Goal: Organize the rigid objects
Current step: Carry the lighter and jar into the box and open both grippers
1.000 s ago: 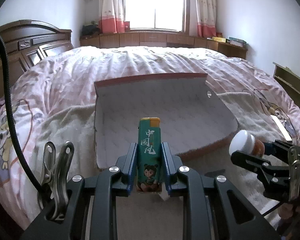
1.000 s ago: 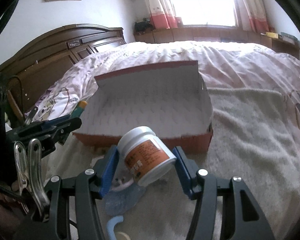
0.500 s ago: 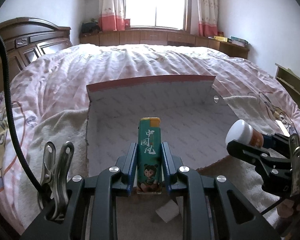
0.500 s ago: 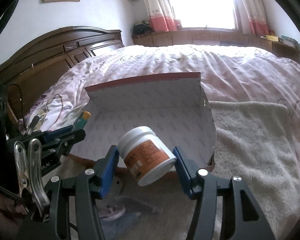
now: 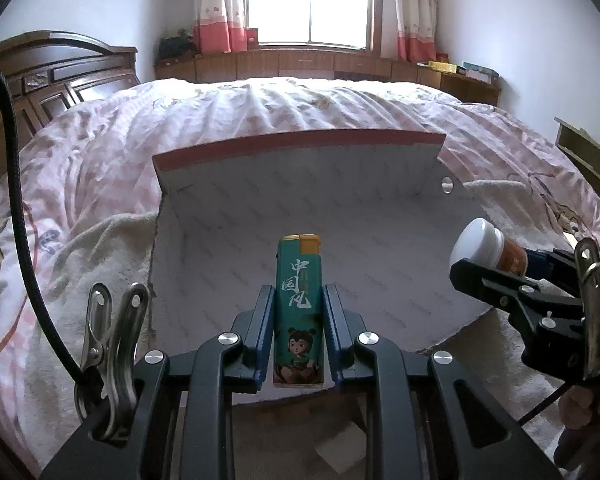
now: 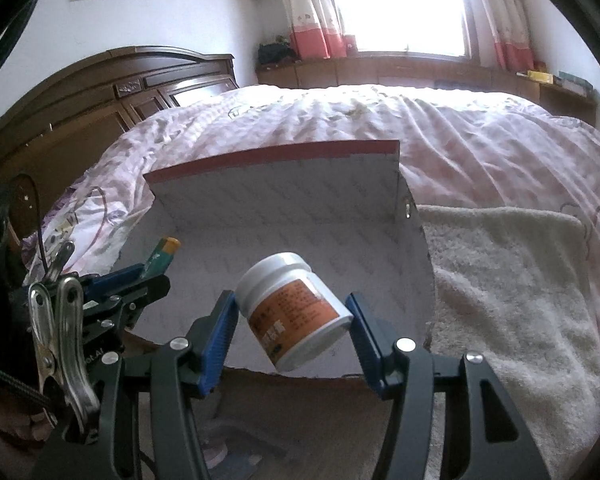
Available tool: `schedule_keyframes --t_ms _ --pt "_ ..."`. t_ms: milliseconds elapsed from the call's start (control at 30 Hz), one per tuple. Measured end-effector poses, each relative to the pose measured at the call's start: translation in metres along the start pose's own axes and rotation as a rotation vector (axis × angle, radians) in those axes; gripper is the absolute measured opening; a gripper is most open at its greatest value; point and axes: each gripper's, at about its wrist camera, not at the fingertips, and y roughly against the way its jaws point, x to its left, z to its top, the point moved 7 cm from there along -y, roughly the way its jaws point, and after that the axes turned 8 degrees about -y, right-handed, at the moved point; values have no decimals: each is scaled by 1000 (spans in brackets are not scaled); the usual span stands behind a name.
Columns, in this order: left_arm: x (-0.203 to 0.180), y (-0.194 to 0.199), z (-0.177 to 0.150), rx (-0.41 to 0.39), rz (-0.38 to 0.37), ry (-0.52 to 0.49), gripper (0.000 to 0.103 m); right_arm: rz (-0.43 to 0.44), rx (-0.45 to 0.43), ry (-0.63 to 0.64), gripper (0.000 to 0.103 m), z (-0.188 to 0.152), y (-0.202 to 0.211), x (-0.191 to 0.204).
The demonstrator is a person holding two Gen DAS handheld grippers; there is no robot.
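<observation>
**Both grippers loaded over the box**

Left gripper (image 5: 299, 322): clamped on an upright green lighter (image 5: 299, 312), held above the open white box (image 5: 300, 184). Right gripper (image 6: 292, 332): clenched around a tilted white jar (image 6: 294, 314) with an orange label, also over the box, which sits on the pink bed (image 6: 480, 152).

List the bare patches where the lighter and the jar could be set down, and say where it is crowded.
Free: the white floor of the box, bordered by its red-edged back wall and side walls. Also the cream blanket right of the box. Crowded: the box's near edge, where the left claw grips the lighter and the right claw the jar.
</observation>
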Motion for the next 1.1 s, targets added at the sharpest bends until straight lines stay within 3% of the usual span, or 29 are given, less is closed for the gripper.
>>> schedule_keyframes --t_ms 667,1100 --pt "4 -11 -6 42 28 1 24 -20 40 -26 59 -6 -15 -6" --pt "10 -8 -10 63 37 38 24 -10 -6 -34 66 1 -2 -4"
